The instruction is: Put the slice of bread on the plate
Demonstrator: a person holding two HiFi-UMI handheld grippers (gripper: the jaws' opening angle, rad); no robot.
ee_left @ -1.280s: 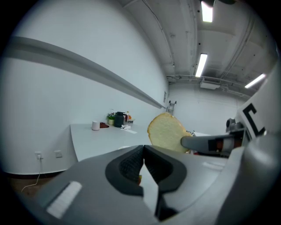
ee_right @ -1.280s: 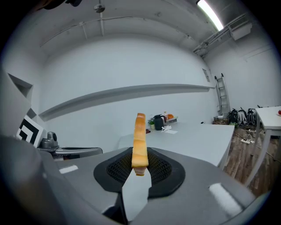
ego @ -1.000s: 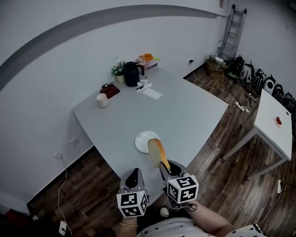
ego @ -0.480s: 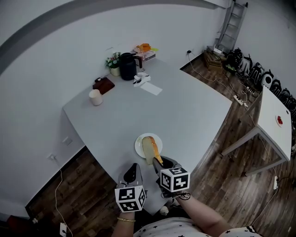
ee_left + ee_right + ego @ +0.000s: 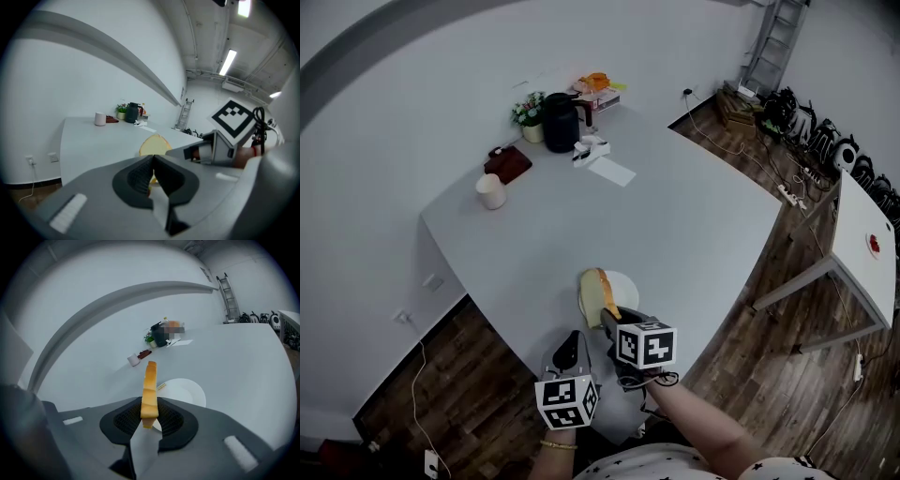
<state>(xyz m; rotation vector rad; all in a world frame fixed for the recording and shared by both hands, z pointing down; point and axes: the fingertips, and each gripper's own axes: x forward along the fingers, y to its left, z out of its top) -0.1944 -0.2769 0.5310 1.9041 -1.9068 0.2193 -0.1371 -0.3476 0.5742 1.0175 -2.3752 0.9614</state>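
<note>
A slice of bread (image 5: 150,389) stands edge-on between the pads of my right gripper (image 5: 150,417), which is shut on its lower end. In the head view the bread (image 5: 597,295) hangs over the left part of the white plate (image 5: 625,284), near the grey table's front edge; whether it touches the plate I cannot tell. The plate (image 5: 186,392) lies just ahead and right of the slice. My left gripper (image 5: 152,165) is shut with nothing in it, and sits to the left of and behind the right gripper (image 5: 613,321). From the left gripper the bread (image 5: 154,146) shows just past the jaws.
At the table's far end stand a black kettle (image 5: 560,123), a small plant (image 5: 528,111), a white cup (image 5: 490,191), a dark red object (image 5: 507,164) and a sheet of paper (image 5: 611,172). A second white table (image 5: 861,267) is at the right. Wooden floor lies below the near edge.
Both grippers have moved forward and down towards the plate. The bread, still held, has gone from the plate's near side to over its left part.
</note>
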